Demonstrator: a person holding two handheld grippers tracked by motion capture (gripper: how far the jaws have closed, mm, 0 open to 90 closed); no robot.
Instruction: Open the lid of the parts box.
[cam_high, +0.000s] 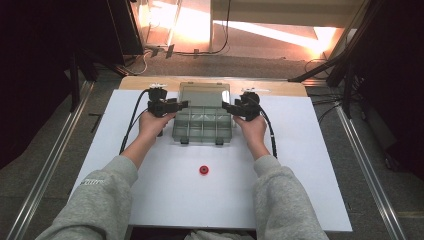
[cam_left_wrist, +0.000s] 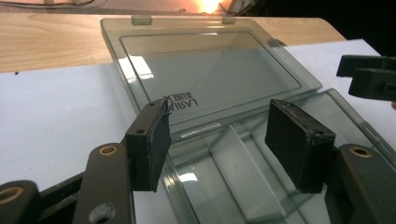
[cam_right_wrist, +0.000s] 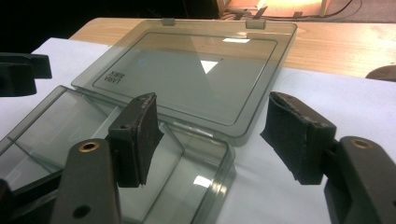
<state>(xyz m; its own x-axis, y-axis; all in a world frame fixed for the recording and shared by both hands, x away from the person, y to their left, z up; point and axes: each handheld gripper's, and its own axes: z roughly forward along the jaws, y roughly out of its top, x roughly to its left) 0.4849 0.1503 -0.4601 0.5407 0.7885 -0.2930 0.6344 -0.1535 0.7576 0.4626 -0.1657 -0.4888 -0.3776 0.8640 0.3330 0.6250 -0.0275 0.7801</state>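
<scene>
Item: clear smoky plastic compartment box (cam_high: 202, 122), lid (cam_high: 204, 94) laid back. My left gripper (cam_high: 184, 104) and right gripper (cam_high: 226, 106) flank it, jaws apart, empty.

From where I sit the high view is soft and low in detail, dark at both sides, with one warm orange glare burning out on the floor (cam_high: 260, 25) well beyond the tongs. The white desk (cam_high: 165, 200) under them is evenly lit, with faint shadows. In the left gripper view the pads of the left tongs (cam_left_wrist: 229, 144) are sharp; past them the clear lid (cam_left_wrist: 210, 70) carries pale window-like reflections, and a hot flare sits at the top edge. In the right gripper view a bright triangle of glare lies on the lid beyond the right tongs (cam_right_wrist: 215, 140); the far corners fall to black.
</scene>
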